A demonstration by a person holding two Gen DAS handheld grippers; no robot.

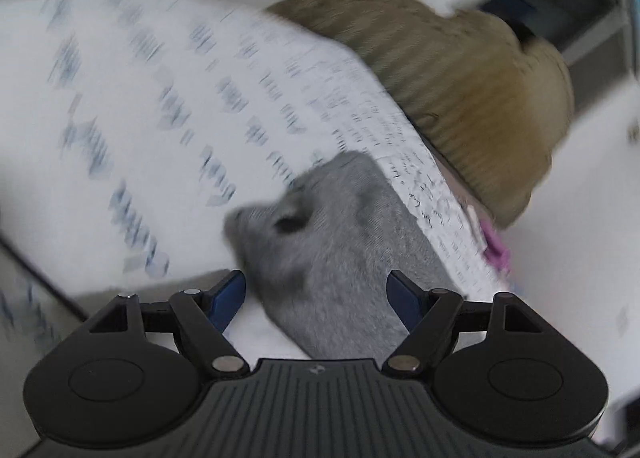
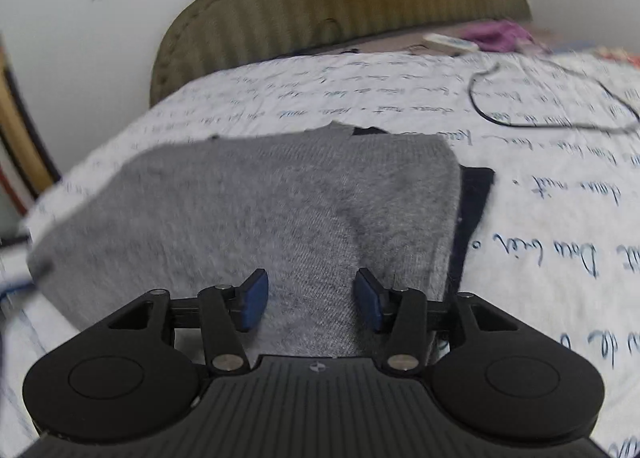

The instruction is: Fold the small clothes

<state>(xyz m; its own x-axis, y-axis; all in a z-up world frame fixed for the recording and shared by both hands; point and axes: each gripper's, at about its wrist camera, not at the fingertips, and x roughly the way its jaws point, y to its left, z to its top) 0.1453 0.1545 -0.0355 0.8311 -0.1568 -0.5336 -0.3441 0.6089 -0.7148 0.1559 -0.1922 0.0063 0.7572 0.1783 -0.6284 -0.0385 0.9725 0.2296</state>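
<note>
On the bed's script-printed sheet (image 2: 520,161) the grey garment (image 2: 280,209) lies flat near the edge below the olive pillow (image 2: 320,1) — over a dark piece (image 2: 474,193) (only its rim shows) — while the left gripper (image 1: 318,298) and right gripper (image 2: 312,300) hover over it, both spread and gripping nothing.

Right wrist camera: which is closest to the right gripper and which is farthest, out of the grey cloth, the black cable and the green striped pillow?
1. The grey cloth lies right under and between the fingers of the right gripper.
2. The black cable loops on the white bedsheet, farther off to the right.
3. The green striped pillow stands farthest, at the bed's far end.
</note>
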